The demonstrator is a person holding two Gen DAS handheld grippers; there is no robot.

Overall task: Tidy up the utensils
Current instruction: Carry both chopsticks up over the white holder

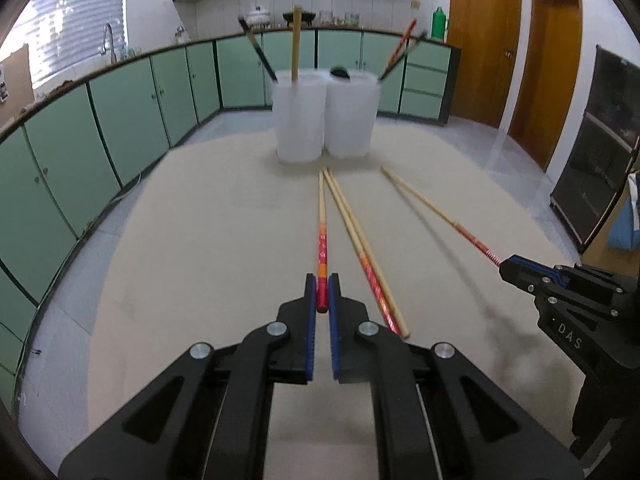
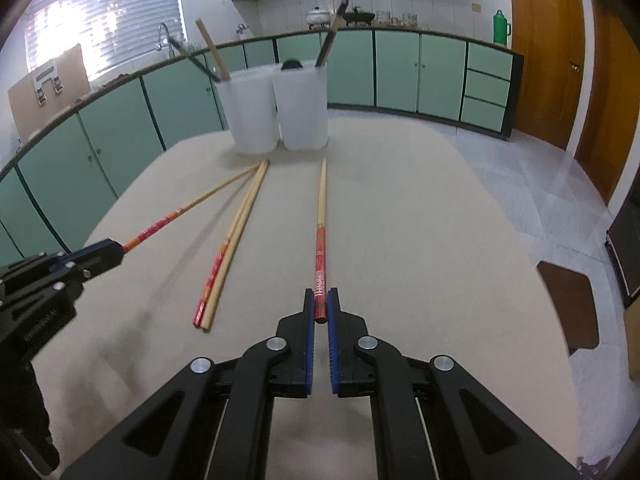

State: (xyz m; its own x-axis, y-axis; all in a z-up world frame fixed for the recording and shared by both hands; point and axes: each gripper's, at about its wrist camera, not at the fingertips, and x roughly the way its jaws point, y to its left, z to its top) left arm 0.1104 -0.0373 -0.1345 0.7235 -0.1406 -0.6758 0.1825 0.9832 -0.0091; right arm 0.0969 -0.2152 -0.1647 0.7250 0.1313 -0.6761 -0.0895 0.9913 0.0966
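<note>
Two white translucent cups (image 1: pixel 300 116) (image 1: pixel 352 114) stand at the far end of the beige table (image 1: pixel 200 240), each holding several chopsticks and utensils. My left gripper (image 1: pixel 322 294) is shut on the red end of a wooden chopstick (image 1: pixel 321 216). My right gripper (image 2: pixel 321 306) is shut on the red end of another chopstick (image 2: pixel 321 216); that gripper also shows in the left wrist view (image 1: pixel 506 266). Two loose chopsticks (image 1: pixel 360 248) lie side by side on the table between the grippers, also in the right wrist view (image 2: pixel 228 248). The left gripper appears at the left of the right wrist view (image 2: pixel 116 252).
Green kitchen cabinets (image 1: pixel 120 120) run along the back and left. Wooden doors (image 1: pixel 484 40) stand at the right. A dark cabinet (image 1: pixel 596 152) stands at the far right. A brown stool seat (image 2: pixel 568 308) sits beside the table's right edge.
</note>
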